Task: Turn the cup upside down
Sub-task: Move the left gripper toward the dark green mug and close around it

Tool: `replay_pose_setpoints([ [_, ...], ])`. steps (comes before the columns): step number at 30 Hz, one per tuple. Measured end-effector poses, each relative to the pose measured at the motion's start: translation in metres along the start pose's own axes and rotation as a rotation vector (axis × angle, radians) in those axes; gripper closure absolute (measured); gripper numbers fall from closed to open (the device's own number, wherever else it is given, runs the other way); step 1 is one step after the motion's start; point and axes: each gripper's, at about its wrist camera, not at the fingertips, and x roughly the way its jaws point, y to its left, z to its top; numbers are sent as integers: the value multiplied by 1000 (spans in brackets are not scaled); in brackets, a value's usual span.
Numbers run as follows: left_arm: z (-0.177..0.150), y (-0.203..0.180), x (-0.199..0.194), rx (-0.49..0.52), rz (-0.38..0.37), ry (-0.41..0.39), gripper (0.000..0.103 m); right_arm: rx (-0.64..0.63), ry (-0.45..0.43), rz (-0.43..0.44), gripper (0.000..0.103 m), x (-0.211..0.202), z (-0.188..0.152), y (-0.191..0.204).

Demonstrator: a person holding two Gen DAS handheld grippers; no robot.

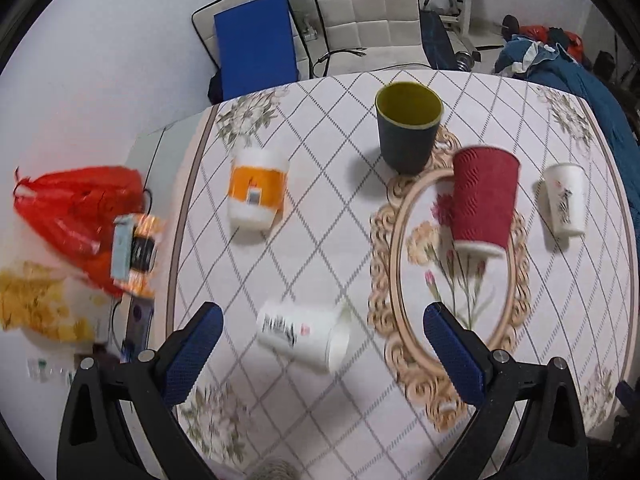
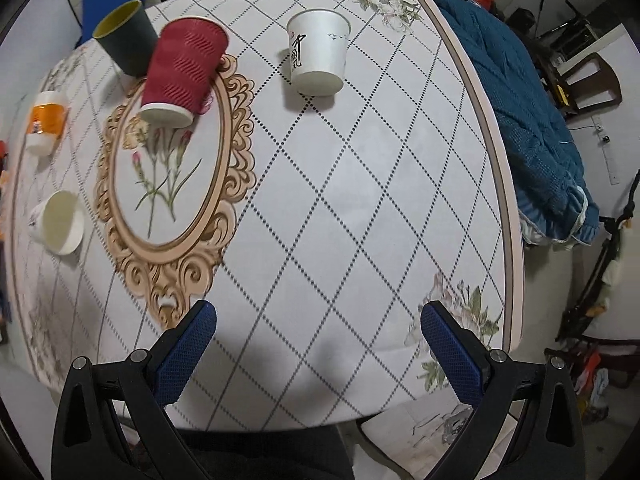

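Several cups stand on the patterned tablecloth (image 1: pixel 320 240). A dark cup with a yellow inside (image 1: pixel 407 128) stands upright, mouth up, at the far middle; it also shows in the right wrist view (image 2: pixel 126 38). A red ribbed cup (image 1: pixel 482 200) (image 2: pixel 182 70), an orange-banded white cup (image 1: pixel 258 190) (image 2: pixel 45 122) and a white printed cup (image 1: pixel 566 198) (image 2: pixel 318 52) stand upside down. A white cup (image 1: pixel 306 334) (image 2: pixel 60 222) lies on its side just ahead of my left gripper (image 1: pixel 322 340). My left gripper is open and empty. My right gripper (image 2: pixel 318 338) is open and empty above bare cloth.
A red bag (image 1: pixel 76 208) and small boxes (image 1: pixel 134 256) lie on the surface left of the table. White padded chairs (image 1: pixel 368 16) and a blue board (image 1: pixel 256 48) stand behind the table. A blue quilt (image 2: pixel 532 112) hangs at the table's right edge (image 2: pixel 508 200).
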Motion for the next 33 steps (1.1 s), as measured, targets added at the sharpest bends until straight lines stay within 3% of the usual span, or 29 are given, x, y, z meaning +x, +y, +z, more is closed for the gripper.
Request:
replay_pose_setpoints([
  [15,79,-39,69,159,-25,-173,0,17,-8,-85,0,38,76,20],
  [23,106,-59,105,181,-52,-181,0,28,-21,-105,0,53,107,23],
  [33,121,-76,118,215,-89,-194,0,47,-7,-139,0,69,122,21],
])
